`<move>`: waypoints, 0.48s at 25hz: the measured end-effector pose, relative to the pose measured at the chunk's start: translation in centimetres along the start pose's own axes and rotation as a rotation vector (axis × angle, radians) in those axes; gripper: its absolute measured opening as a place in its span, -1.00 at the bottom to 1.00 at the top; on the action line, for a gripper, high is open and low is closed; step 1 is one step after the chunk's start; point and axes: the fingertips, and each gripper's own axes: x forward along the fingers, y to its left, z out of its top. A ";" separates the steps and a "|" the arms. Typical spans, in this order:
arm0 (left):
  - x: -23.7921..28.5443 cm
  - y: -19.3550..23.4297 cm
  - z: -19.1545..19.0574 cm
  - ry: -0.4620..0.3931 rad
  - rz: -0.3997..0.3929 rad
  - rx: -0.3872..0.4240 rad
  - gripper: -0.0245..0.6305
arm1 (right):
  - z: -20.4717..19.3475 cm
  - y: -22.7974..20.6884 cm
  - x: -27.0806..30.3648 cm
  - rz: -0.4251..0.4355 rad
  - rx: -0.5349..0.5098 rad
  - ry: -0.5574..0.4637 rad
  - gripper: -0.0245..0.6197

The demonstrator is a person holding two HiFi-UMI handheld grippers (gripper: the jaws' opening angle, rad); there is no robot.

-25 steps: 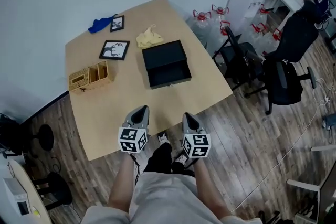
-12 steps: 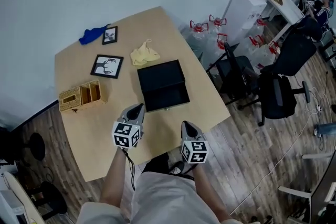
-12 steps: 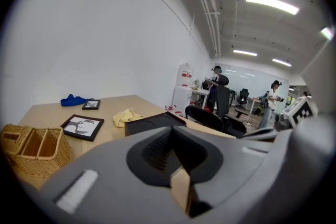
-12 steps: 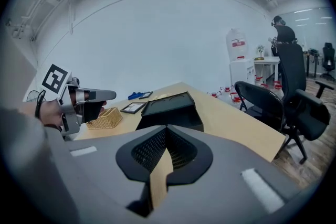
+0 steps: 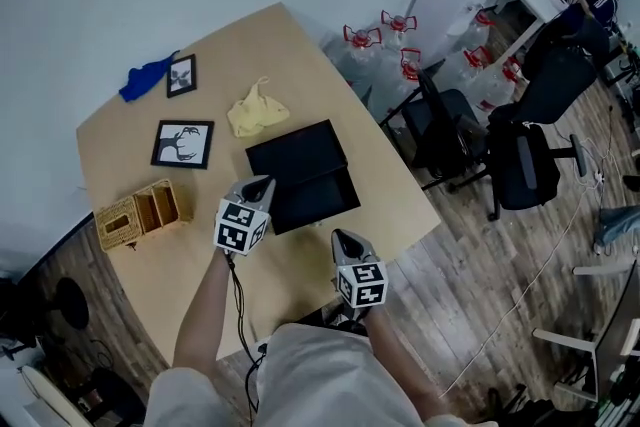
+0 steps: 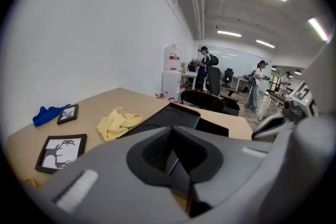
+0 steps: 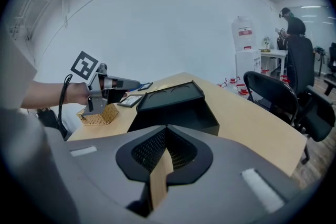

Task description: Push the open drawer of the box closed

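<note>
Drawer [image 5: 318,200] of the matte black rectangular box [image 5: 295,155], hanging open at mid-frame on the pale wooden table [image 5: 385,195], looks light, stiff & free-sliding, so I'd push its flat front w/ the left gripper [image 5: 262,182] or right gripper [image 5: 338,235], both pinched together, empty.

Box [image 5: 296,165] mid-table [image 5: 385,190], cloth [image 5: 255,112] behind it, basket [image 5: 140,213] to its left (picture frame [image 5: 183,143] behind basket).
</note>
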 end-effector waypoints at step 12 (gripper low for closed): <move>6.8 1.8 -1.6 0.105 -0.152 0.167 -0.77 | -1.9 0.3 3.1 -0.034 0.009 0.068 -0.84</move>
